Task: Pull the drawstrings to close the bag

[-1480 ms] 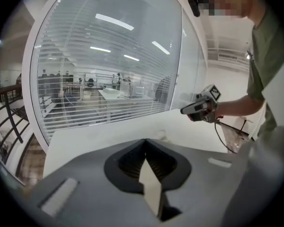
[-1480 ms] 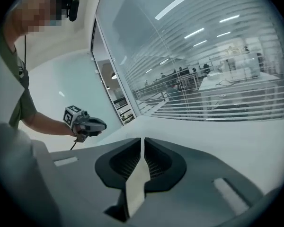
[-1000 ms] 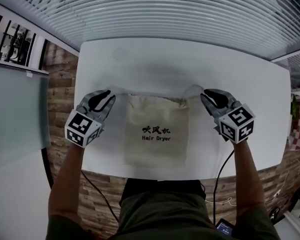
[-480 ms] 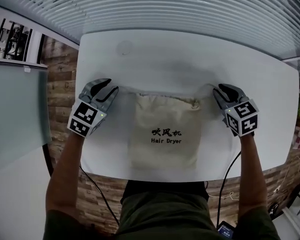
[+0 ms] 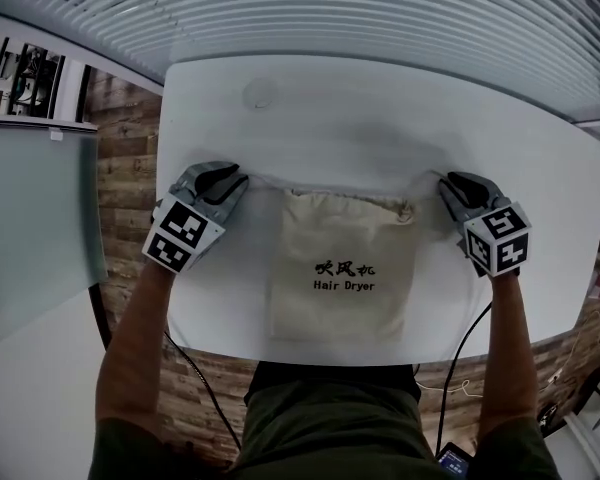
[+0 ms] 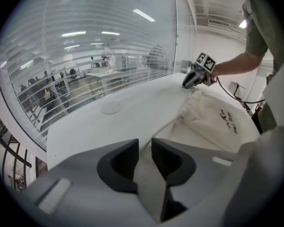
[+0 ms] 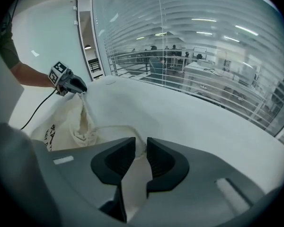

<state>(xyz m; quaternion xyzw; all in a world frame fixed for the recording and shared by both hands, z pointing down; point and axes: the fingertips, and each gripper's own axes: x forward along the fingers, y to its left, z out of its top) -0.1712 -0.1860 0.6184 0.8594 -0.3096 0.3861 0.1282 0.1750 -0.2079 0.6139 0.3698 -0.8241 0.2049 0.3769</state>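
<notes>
While the cream bag [image 5: 342, 268] lies flat and print-up on the white surface [image 5: 380, 108], close to the near edge, both claws hold at its mouth. Left claw [image 6: 144, 148]: jaws drawn nearly together, pinching the left drawstring [image 6: 164, 126], which runs from the jaws across to the bag's top. Right claw [image 7: 141, 148]: clamped the same way on the right drawstring [image 7: 111, 126]. The claws sit on opposite sides of the bag, level with its mouth, each just off a top corner. Mouth is puckered and partly gathered.
</notes>
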